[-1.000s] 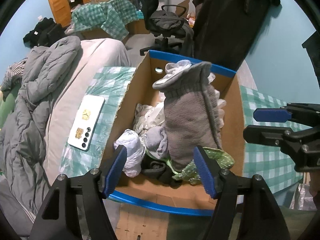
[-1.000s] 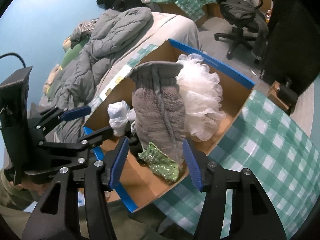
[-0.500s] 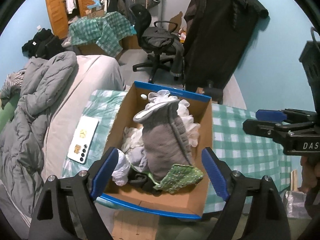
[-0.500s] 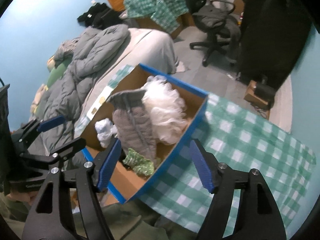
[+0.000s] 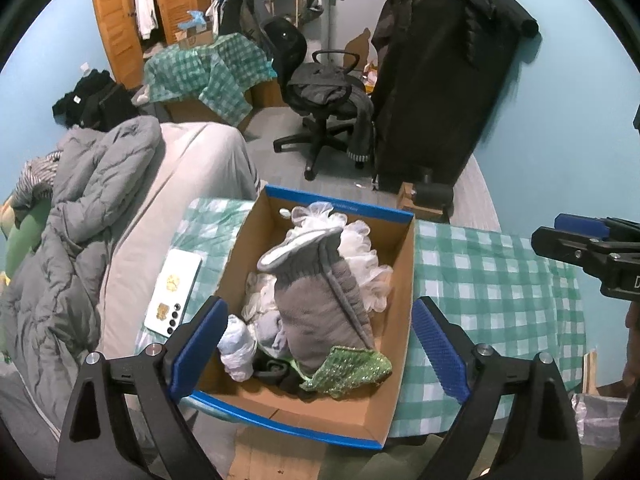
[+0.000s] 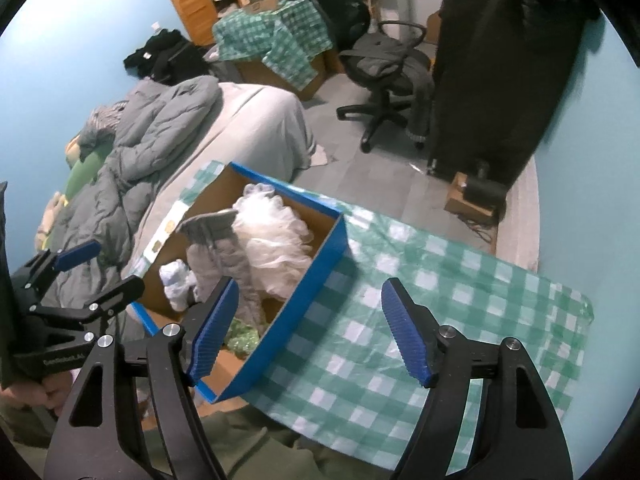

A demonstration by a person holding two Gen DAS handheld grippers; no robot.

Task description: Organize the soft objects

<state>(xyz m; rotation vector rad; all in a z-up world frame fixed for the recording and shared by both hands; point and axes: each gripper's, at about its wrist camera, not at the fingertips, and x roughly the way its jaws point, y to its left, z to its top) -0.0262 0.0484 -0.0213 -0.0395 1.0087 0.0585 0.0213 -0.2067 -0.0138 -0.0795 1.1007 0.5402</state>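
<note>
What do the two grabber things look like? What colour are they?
Both are black frames shaped like tongs. The left gripper and right gripper each have two arms with triangle cut-outs, silver bolt heads, and bright blue fingertips with a bumpy or ridged grip surface. White lettering is printed on the side of each body, too small to read fully.

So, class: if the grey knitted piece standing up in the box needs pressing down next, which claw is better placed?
Probably left: the left claw frames the grey knitted piece with open jaws; the right claw faces tablecloth beside the box.
</note>
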